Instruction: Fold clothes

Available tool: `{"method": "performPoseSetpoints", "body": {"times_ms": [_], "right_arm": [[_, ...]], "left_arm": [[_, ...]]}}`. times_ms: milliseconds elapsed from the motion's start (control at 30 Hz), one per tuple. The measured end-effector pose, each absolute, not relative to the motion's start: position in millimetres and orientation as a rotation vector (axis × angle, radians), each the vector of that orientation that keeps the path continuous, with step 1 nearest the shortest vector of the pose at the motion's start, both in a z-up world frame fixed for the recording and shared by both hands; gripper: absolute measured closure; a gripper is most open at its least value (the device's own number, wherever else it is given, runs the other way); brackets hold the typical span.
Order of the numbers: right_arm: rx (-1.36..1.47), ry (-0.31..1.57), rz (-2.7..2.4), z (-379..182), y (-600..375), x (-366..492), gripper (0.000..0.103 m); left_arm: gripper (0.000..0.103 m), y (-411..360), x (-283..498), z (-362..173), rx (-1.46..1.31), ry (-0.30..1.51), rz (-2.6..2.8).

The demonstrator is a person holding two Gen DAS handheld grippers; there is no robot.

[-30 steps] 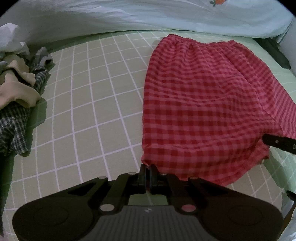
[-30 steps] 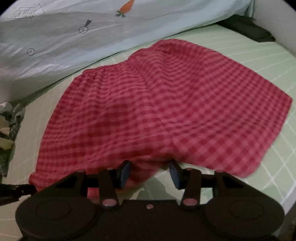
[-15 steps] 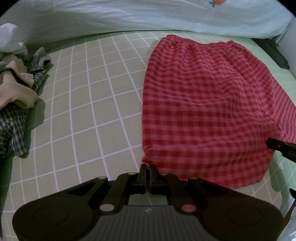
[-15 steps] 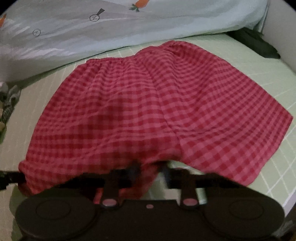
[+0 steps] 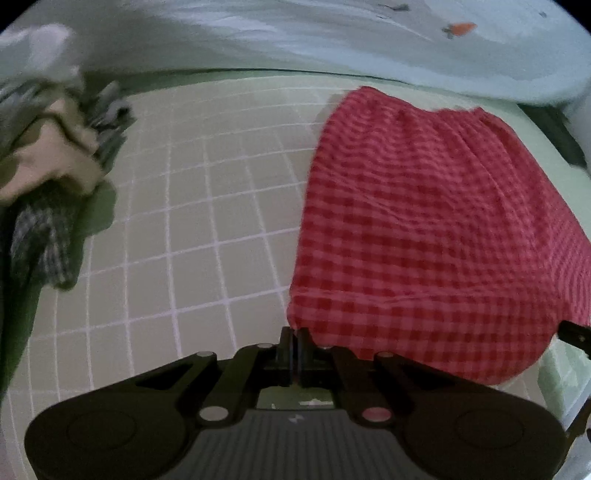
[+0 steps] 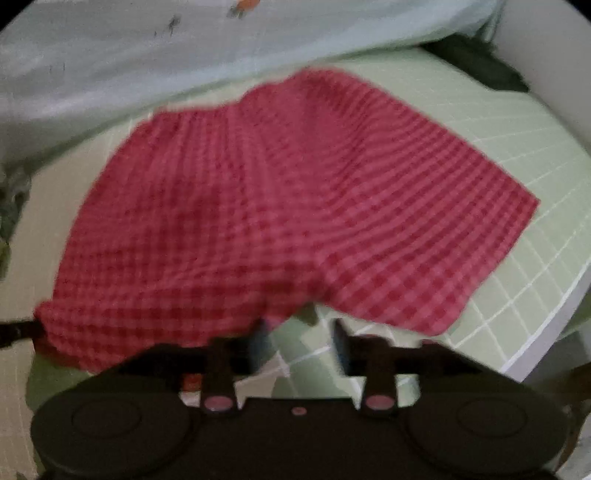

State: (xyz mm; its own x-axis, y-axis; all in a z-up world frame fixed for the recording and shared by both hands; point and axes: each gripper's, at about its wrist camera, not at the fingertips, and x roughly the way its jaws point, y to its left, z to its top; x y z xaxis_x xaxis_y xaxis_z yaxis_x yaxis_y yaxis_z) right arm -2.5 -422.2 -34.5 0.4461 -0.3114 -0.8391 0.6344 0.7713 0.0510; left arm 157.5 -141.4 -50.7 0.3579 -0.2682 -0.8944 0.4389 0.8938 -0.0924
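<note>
green bedding with a white grid [image 5: 207, 236] is covering the bed, and a pale blue quilt [image 5: 295, 33] is lying along its far edge. your red checked shorts [image 5: 424, 229] are lying spread on the right half of the bed, the waistband toward the quilt and the hems toward you at the near edge. your left gripper [image 5: 294, 334] is pinching the near left corner of the shorts, its jaws fully together on the cloth. your right gripper [image 6: 299, 336] is opening its jaws just now; the hem is hanging just past the left finger and nothing is pressed between them. a pile of other clothes [image 5: 48, 177] is waiting at the left edge.
</note>
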Motion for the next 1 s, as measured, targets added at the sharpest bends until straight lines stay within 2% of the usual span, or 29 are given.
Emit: {"method": "performPoseSetpoints", "body": {"times_ms": [133,500,800,1000], "right_arm": [[0.429,0.884,-0.643,-27,-438,-19,0.040],[0.532,0.843,-0.739,-30,-505,-62,0.040],[0.506,0.847,-0.742,-19,-609,-102,0.040],[0.468,0.842,-0.724,-11,-690,-128,0.040]], "left_arm": [[0.101,-139,152,-46,0.134,1.107,-0.409],[0.101,-184,140,-8,0.088,1.016,-0.370],[0.101,-337,100,12,0.081,0.959,-0.493],[0.100,-454,41,1,0.099,0.956,-0.625]]}}
